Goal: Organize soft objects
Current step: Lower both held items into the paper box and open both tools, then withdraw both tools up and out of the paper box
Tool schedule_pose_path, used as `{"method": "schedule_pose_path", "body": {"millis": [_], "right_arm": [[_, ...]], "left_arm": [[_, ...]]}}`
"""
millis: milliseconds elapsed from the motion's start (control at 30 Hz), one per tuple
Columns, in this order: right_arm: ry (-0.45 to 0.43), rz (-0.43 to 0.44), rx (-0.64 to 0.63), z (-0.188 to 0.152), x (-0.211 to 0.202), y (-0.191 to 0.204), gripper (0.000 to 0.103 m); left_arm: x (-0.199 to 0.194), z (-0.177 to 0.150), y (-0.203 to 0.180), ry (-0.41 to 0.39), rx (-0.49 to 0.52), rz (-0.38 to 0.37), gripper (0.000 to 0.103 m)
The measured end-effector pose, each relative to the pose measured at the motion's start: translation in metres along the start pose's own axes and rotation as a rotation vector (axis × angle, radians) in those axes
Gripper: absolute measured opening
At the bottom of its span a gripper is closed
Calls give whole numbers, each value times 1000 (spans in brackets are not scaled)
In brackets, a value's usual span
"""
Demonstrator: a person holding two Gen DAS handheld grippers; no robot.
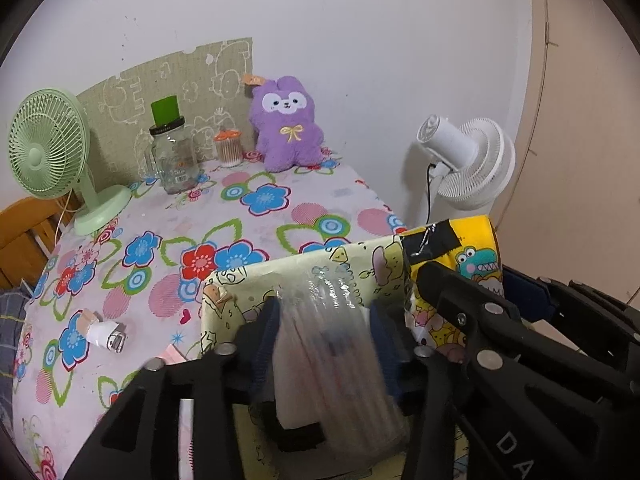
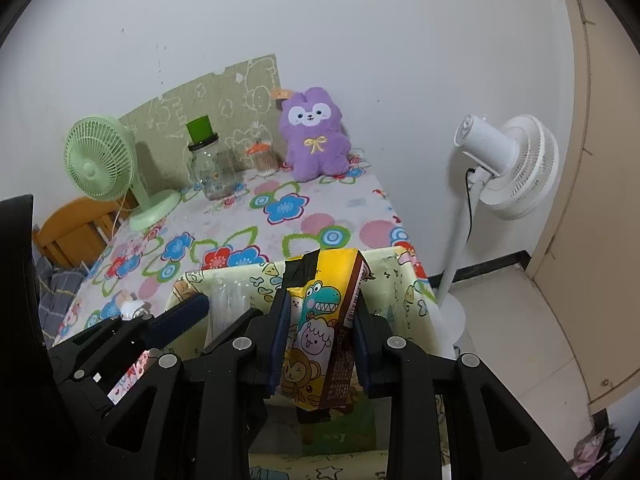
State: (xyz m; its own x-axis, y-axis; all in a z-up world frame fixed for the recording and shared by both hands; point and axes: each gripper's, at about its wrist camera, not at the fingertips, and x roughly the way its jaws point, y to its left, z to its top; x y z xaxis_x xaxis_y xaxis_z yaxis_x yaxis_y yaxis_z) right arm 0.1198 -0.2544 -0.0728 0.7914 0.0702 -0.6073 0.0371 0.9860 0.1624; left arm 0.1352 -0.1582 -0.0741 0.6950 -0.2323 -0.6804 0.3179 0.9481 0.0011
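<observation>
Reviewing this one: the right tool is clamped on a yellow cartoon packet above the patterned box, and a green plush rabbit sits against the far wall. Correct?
Not quite. The plush rabbit against the far wall is purple, not green; the right wrist view shows it plainly, and the green things there are the desk fan and the jar's lid. The rest stands: the right tool is clamped on the yellow cartoon packet above the patterned box.

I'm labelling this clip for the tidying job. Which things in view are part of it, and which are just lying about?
Part of the job:
- clear plastic pack between the left gripper's fingers
- yellow cartoon packet clamped in the right gripper
- pale yellow box under both
- purple plush, perhaps

Lying about:
- green desk fan
- glass jar
- white standing fan
- cotton swab pot
</observation>
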Motion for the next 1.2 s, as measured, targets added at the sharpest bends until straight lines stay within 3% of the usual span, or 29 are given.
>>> {"method": "schedule_pose_path", "body": {"millis": [100,467,567,633,667,1200], "right_arm": [[8,1,-5,0,6,1,31],[17,27,2,-2,18,3,37],[23,29,-9,-2,18,5,46],[18,24,-9,-3,15,6,69],[6,20,-7,-4,12,5,72],[-67,-18,-17,-6,-40,13,92]], "left_arm": [[1,-1,0,23,18,18,71],[-2,-6,6,36,34,49,80],[-4,-6,3,30,46,57,85],[-6,-7,2,22,49,51,86],[-7,-7,2,20,49,49,87],[-56,-13,0,-50,23,41,94]]}}
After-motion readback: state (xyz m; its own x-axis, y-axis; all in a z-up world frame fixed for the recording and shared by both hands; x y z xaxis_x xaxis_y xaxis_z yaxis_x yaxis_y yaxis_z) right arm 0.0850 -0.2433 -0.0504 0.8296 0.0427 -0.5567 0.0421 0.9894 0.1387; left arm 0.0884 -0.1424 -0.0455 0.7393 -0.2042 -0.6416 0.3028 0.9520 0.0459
